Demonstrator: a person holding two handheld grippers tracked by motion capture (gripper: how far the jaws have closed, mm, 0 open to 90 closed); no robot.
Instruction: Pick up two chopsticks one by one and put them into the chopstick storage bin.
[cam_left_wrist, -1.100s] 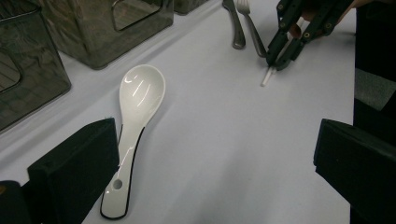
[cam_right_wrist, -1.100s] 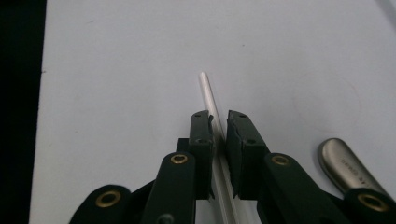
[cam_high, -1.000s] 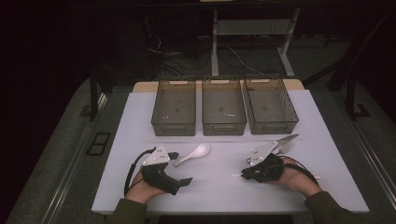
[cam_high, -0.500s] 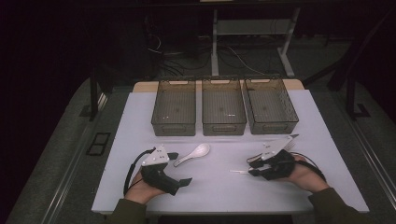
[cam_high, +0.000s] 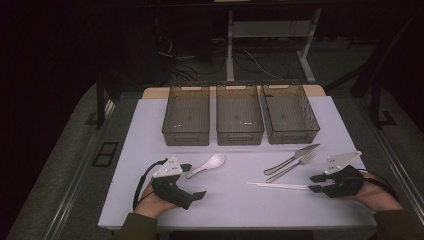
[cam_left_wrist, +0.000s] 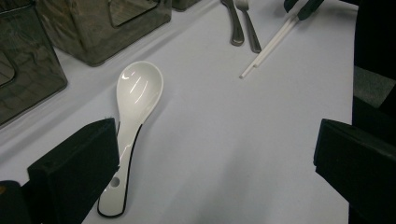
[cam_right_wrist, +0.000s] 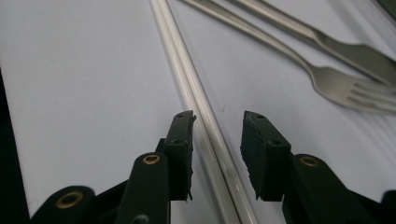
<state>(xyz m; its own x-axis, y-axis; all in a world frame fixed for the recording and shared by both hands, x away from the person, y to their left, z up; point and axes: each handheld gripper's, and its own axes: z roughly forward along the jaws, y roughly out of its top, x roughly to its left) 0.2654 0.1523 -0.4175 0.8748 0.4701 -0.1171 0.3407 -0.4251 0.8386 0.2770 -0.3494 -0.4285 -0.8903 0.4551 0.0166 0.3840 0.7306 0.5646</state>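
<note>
Dim room, cables on the floor at 12 o'clock, white worktop (cam_high: 150, 130) lit in the middle. Three smoked plastic bins (cam_high: 186, 121) in a row along the far edge. Right tongs (cam_high: 314, 183) at 4 o'clock on the worktop, lying low, tips pointing toward 9. Their jaws have just been opening: now partly apart, w/ the white chopsticks (cam_high: 277, 186) running btwn them but pads not pressing, a gap shows each side in the right gripper view (cam_right_wrist: 187, 93). Chopsticks lie flat on the worktop, stretching from the right tongs toward 9 o'clock. Just beyond them at 1 o'clock, a metal fork (cam_high: 292, 167) and a metal knife (cam_high: 292, 158) side by side, angled. Left tongs (cam_high: 194, 181) at 7 o'clock, jaws wide apart, nothing gripped. White ceramic spoon (cam_high: 206, 165) lies bowl-up just beside the left tongs' near jaw; touching or not, can't tell.
</note>
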